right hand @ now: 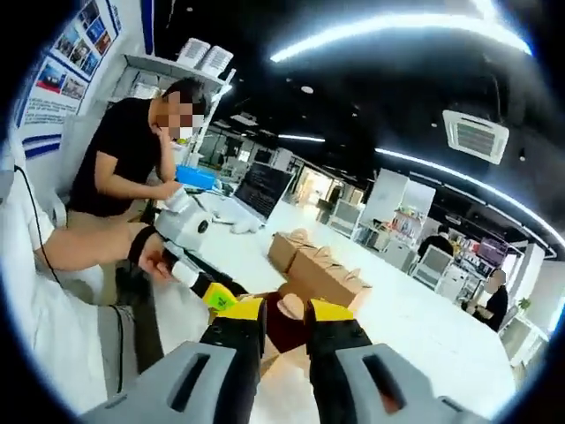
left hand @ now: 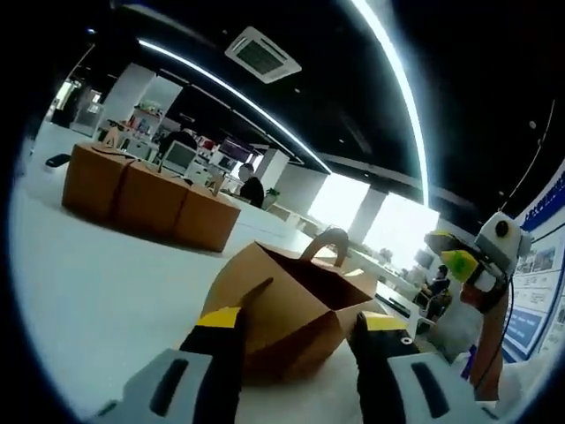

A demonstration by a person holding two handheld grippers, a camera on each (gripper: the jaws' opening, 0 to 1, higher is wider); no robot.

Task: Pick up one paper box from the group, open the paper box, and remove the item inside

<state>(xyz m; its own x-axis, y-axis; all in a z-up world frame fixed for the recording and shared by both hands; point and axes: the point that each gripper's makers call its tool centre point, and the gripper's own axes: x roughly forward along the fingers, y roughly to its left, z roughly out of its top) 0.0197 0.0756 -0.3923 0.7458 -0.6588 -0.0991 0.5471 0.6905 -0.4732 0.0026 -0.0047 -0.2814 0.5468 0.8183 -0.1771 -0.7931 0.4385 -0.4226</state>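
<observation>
An open brown paper box (left hand: 291, 305) with a loop handle sits on the white table, its dark inside showing. My left gripper (left hand: 302, 320) has its yellow-tipped jaws pressed on the box's two sides. At the right edge of this view my right gripper (left hand: 461, 261) hangs above the table, apart from the box. In the right gripper view my right gripper (right hand: 284, 311) keeps a narrow gap with nothing in it; the box (right hand: 284, 325) lies just beyond. The left gripper (right hand: 216, 296) comes in from the left, held by a hand.
A group of closed brown boxes (left hand: 150, 199) (right hand: 320, 267) stands farther along the white table (left hand: 97, 291). A seated person in black (right hand: 124, 159) is at the table's end beside a laptop (right hand: 260, 190). More people and desks are far behind.
</observation>
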